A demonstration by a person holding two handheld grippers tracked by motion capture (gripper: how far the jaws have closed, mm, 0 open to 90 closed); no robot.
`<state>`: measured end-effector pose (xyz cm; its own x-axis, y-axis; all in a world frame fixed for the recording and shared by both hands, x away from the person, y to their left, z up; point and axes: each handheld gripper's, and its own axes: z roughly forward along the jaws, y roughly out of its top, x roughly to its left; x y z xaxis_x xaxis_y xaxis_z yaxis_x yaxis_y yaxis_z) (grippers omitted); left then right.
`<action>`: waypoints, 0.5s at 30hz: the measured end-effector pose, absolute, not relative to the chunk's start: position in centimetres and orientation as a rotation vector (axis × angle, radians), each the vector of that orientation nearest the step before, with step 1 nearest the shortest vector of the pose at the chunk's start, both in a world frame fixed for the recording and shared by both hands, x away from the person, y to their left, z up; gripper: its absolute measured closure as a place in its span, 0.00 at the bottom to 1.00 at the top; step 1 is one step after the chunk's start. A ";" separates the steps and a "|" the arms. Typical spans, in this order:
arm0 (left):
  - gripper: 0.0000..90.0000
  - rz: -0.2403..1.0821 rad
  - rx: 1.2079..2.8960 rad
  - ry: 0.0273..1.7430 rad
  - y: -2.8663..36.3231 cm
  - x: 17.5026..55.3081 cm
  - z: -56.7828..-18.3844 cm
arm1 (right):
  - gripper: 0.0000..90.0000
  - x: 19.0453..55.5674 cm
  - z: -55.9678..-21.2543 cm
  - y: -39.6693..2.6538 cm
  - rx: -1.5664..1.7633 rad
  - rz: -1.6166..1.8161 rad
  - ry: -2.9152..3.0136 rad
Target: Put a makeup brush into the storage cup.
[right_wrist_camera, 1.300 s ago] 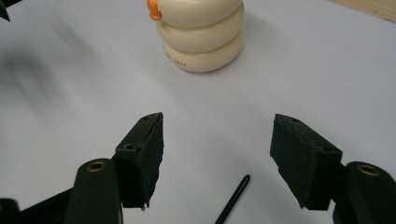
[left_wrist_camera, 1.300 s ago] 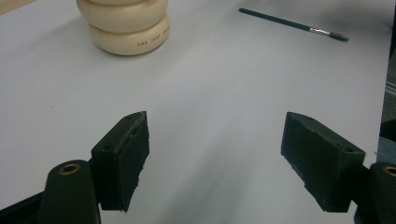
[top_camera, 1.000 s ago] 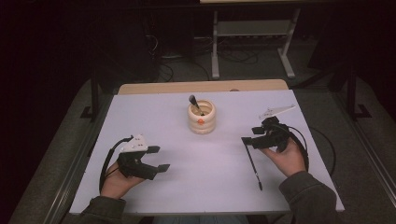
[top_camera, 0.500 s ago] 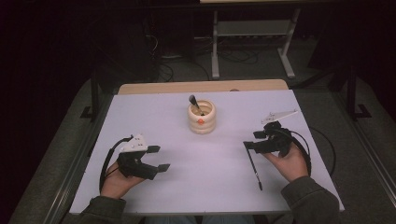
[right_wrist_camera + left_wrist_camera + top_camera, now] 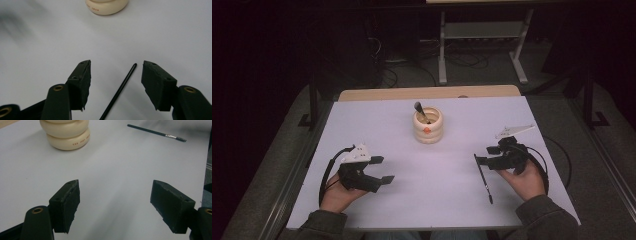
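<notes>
Your left gripper rests to the left of the cream pot and nearer to you, jaws wide with nothing between them. The pot already has one brush standing in it. To the right of the pot, nearer you, a thin black brush lies flat on the table. Your right gripper is over its handle end. Its jaws have just been closing, the handle lies between them, but they do not press it yet. The brush looks light, stiff and slippery, so I'd pinch the handle near its middle.
</notes>
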<state>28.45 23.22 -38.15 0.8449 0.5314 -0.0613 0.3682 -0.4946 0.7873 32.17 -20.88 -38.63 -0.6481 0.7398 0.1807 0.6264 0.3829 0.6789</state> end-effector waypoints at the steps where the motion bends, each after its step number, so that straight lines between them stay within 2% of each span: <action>1: 0.26 0.239 2.145 0.653 23.2 28.4 -38.1 | 0.44 32.1 -38.7 -20.9 1.243 1.117 2.479; 15: 0.26 0.245 2.146 0.647 23.3 28.4 -38.1 | 0.47 31.2 -39.5 -21.3 1.277 1.093 2.480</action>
<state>28.44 23.27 -38.11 0.8461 0.5302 -0.0539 0.3617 -0.4971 0.7887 31.25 -21.31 -39.47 -0.6277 0.7551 0.1892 0.6491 0.3735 0.6627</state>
